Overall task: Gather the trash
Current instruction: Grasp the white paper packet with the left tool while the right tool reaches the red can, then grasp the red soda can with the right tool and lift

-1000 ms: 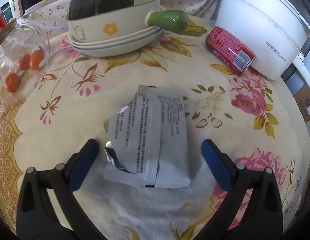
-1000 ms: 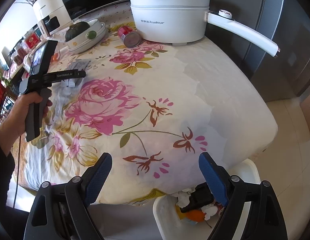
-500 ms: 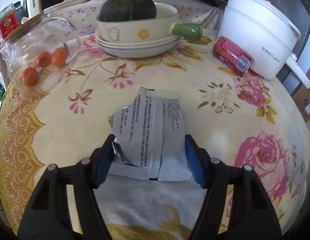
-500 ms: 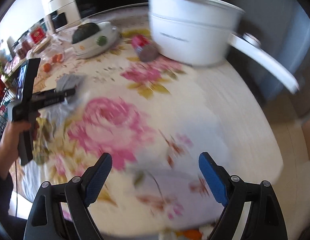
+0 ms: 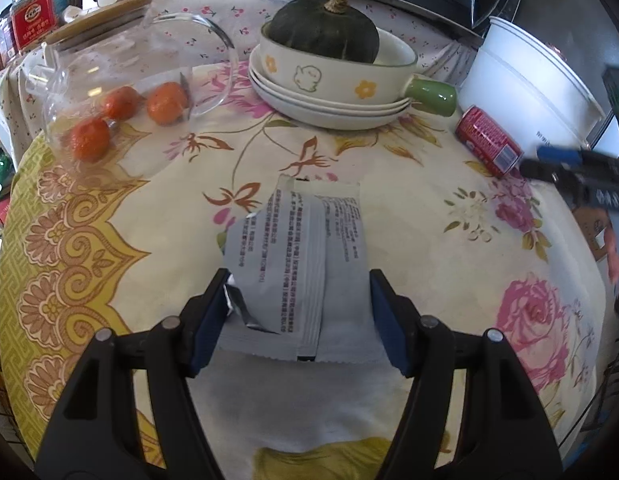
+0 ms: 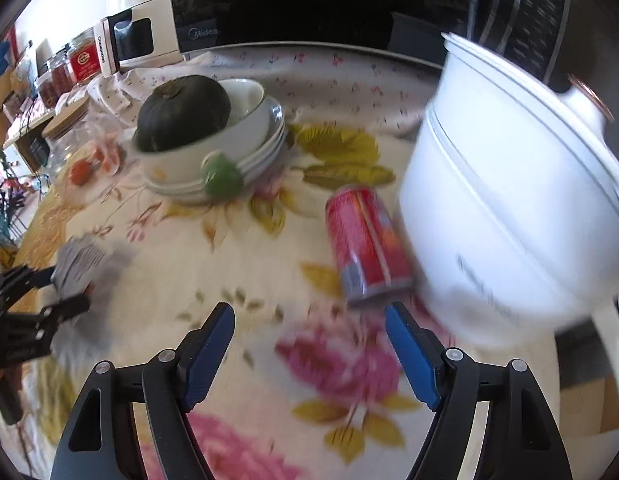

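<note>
- The left gripper (image 5: 295, 314) has its jaws clenched on a grey foil wrapper (image 5: 305, 264), a blue pad pressed against each side edge of the packet's near end.
- The wrapper lies printed side up, its far end reaching toward the middle of the worktop (image 5: 409, 216), which wears a floral cloth.
- The right gripper (image 6: 309, 354) hangs over the cloth with nothing between its pads; its jaws have just been closing but stand released.
- A red drink can (image 6: 367, 240) lies on its side just beyond the right gripper's right pad, its near end toward the camera, close beside a white electric pot (image 6: 509, 200) on the right; the blur hides whether can and pot touch.
- In the left wrist view the same can (image 5: 489, 140) lies at the far right, next to the pot.
- At the far middle sits a stack of plates (image 5: 329, 108) carrying a cream bowl with a green handle, and a dark green squash (image 5: 323, 32) rests in the bowl.
- At the far left a clear glass jar (image 5: 121, 80) lies tipped over with three small orange fruits (image 5: 165, 102) seen through it.
- The right wrist view is smeared with motion blur.
</note>
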A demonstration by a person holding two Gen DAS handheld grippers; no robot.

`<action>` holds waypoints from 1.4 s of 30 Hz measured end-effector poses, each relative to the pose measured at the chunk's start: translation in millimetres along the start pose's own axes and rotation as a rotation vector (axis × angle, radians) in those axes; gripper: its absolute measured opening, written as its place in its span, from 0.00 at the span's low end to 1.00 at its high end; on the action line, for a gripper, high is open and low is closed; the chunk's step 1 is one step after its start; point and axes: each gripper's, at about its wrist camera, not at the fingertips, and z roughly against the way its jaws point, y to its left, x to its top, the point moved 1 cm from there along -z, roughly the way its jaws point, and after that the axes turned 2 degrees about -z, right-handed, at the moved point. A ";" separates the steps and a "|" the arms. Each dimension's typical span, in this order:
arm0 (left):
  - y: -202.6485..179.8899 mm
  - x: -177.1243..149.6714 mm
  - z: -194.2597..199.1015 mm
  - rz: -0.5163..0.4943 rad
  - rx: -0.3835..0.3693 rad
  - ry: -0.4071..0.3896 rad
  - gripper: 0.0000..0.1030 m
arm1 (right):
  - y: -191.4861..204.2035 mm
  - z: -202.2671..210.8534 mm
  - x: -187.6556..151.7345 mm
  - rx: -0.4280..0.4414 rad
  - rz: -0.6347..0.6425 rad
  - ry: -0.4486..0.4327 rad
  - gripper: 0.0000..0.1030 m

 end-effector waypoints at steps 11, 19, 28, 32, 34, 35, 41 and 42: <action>-8.7 9.1 -3.4 0.016 -0.029 -0.016 0.67 | -8.4 -33.8 18.9 -0.037 -0.009 0.033 0.77; -10.7 9.5 -6.5 0.012 -0.025 -0.012 0.67 | -5.3 -44.9 24.3 -0.065 -0.012 0.081 0.73; -0.3 8.5 -8.8 0.056 -0.023 -0.007 0.67 | 7.9 -65.6 31.3 -0.086 -0.045 0.120 0.65; -1.3 8.0 -10.8 0.051 -0.020 -0.004 0.67 | 0.9 -83.6 34.7 -0.125 -0.131 0.135 0.62; -1.6 8.0 -10.3 0.053 -0.020 -0.006 0.67 | 0.0 -88.5 32.9 -0.157 -0.150 0.133 0.54; -1.6 8.4 -10.1 0.052 -0.021 -0.007 0.67 | 0.2 -88.0 31.2 -0.162 -0.162 0.124 0.54; -7.8 8.0 -0.7 0.044 -0.021 -0.024 0.67 | 0.7 -70.2 10.3 -0.149 -0.199 0.109 0.53; -9.5 6.9 0.8 0.042 -0.020 -0.022 0.67 | -0.4 -64.2 3.7 -0.145 -0.200 0.109 0.53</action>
